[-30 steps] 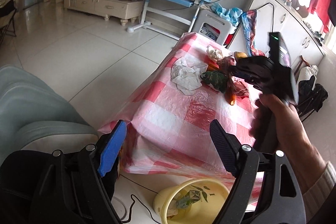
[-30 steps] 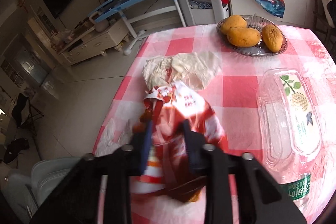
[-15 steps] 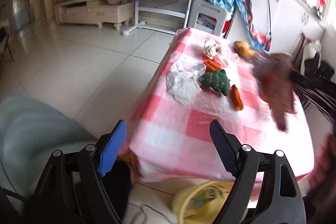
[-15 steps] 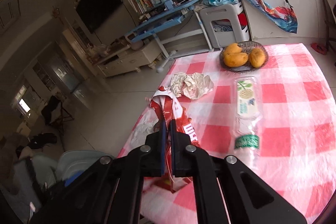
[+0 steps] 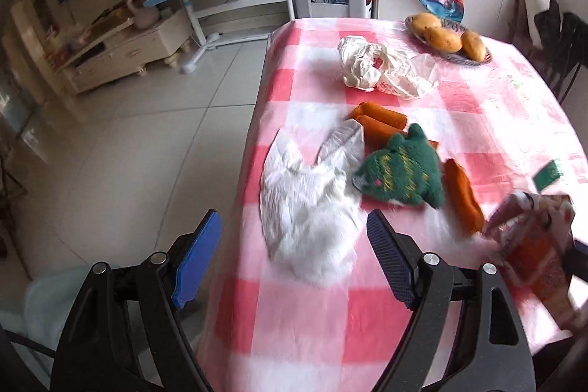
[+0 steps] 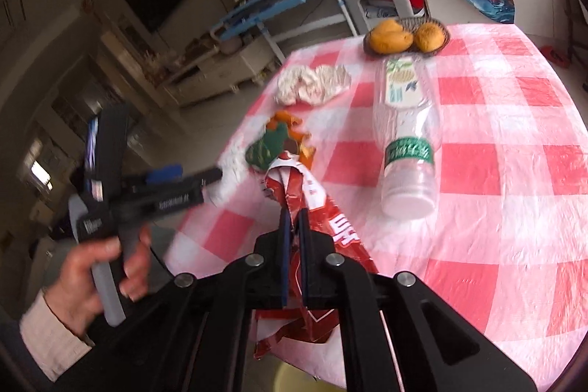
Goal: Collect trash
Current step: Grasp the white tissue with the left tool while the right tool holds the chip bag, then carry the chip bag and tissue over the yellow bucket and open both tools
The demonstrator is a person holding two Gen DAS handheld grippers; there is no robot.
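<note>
While the right gripper (image 6: 293, 237) pinches a red snack bag (image 6: 312, 208) at lower center, the left gripper (image 5: 294, 259) fingers gape over a white plastic bag (image 5: 308, 208).

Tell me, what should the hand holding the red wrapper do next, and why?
Probably move the red wrapper down over the yellow bin peeking out below the table edge, then let go. The right gripper is shut on the wrapper, lifted off the checked tablecloth, so it looks ready to drop. The left gripper is open over the white plastic bag.
</note>
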